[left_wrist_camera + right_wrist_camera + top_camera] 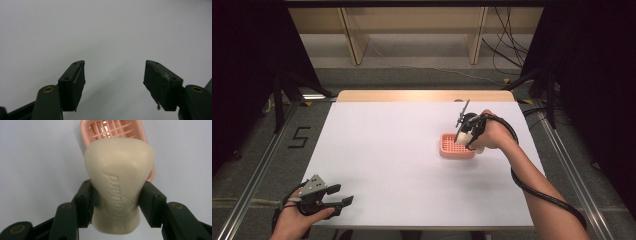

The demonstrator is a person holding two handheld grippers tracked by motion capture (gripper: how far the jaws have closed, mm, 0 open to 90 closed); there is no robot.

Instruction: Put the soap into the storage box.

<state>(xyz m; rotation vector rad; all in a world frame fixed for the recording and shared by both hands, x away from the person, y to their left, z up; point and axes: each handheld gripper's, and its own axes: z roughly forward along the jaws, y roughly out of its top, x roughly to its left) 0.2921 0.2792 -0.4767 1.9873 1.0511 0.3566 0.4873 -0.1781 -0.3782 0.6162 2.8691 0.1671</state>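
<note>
i have the bar of soap (118,182) clamped in the right tongs (117,202), pads squeezing its narrow waist, embossed face toward the riding camera. in the high view the right tongs (464,137) hover over the pink soap dish (451,150), which sits right of centre on the white tabletop (387,160). from the right gripper view the soap dish (100,128) lies just beyond the bar, its slatted grid partly hidden behind the soap, so i judge the bar is above the near edge and not yet seated.

the left tongs (113,82) stand wide apart with nothing between them, parked at the near left corner (337,197) of the tabletop, well apart from the dish.

to place it well, i'd nudge the bar a little farther until it is centred over the grid, line its long side up with the dish's long side, and lower until it rests on the slats before letting go. releasing while it overhangs the rim could tip the light dish or let the soap slide off.
</note>
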